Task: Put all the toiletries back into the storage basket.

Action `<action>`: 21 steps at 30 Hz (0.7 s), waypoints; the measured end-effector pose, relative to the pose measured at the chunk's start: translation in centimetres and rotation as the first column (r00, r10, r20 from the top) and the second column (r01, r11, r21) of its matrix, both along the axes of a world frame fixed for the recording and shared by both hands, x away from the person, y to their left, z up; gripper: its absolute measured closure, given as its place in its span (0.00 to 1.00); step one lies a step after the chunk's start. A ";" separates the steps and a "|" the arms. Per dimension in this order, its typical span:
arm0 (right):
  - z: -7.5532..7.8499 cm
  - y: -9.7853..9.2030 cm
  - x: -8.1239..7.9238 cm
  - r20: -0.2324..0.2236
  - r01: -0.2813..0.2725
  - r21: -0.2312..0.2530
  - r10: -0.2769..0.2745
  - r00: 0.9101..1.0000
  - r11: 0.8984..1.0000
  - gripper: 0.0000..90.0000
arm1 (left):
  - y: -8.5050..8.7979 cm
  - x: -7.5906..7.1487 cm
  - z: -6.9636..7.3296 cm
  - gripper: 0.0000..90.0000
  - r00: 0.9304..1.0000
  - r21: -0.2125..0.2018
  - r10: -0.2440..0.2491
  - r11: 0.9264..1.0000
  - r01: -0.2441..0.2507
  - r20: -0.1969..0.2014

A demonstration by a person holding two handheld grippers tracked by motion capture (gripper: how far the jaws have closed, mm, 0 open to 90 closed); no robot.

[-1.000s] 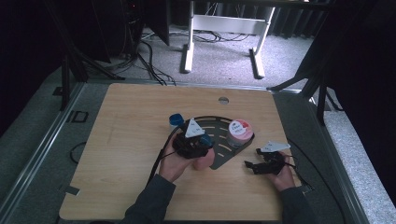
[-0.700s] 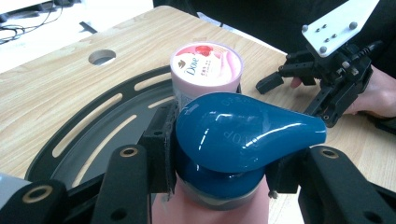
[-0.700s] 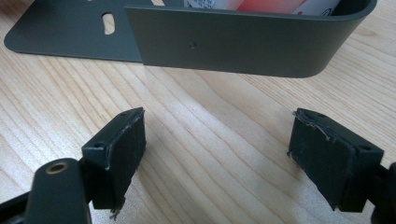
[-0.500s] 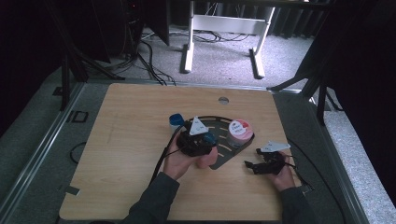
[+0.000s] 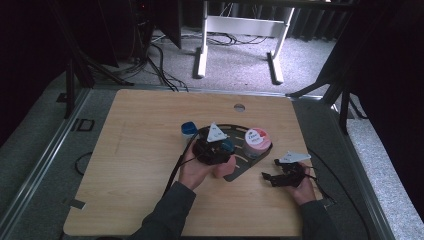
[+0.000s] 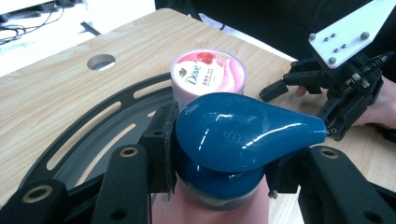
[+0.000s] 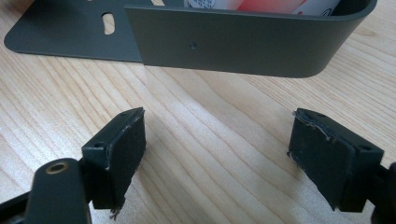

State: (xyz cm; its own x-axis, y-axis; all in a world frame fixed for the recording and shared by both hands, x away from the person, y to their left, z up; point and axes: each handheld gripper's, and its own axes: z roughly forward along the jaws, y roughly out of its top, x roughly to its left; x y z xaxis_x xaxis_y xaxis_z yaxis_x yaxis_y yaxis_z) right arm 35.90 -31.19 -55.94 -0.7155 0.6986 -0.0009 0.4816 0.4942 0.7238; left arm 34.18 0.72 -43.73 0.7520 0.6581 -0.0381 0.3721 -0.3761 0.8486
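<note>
My left gripper [image 5: 223, 149] is shut on the blue teardrop cap of a pink bottle [image 6: 243, 133], one pad on each side of the cap. It holds the bottle over a dark slotted metal tray [image 5: 241, 169]. A pink and white Dove jar [image 5: 257, 140] stands in the tray just beyond the bottle [image 5: 228, 145]; the left gripper view shows its lid [image 6: 208, 74]. My right gripper [image 5: 274, 176] rests low over the wood to the right of the tray. Its jaws are open with bare table between them [image 7: 217, 154], facing the tray's curved wall [image 7: 233, 44].
A small blue round object [image 5: 188, 128] sits on the table left of the tray. A cable hole [image 5: 239, 107] lies near the table's far edge. Cables trail from both grippers. Metal frame legs [image 5: 202, 55] stand on the carpet beyond the table.
The left gripper has shifted slightly to the right with the bottle in it. The right gripper has stayed where it was.
</note>
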 end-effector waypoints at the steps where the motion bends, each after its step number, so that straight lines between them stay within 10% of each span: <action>1: 0.0 0.0 0.0 0.000 0.000 0.000 0.000 1.000 1.000 0.20 | 0.0 0.1 0.0 0.59 1.000 0.000 0.000 1.000 0.000 0.001; 21: 0.0 0.0 0.0 0.003 0.000 0.000 0.000 1.000 1.000 0.20 | -1.0 1.6 0.2 0.59 0.999 0.019 0.033 0.999 -0.033 0.012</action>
State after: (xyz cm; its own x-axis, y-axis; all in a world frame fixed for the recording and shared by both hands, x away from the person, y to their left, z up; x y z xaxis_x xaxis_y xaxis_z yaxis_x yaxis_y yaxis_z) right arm 35.91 -31.19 -55.94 -0.7156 0.6985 -0.0031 0.4795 0.4944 0.7250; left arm 35.83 -0.26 -43.57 0.7299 0.6833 -0.0168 0.3750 -0.3798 0.8456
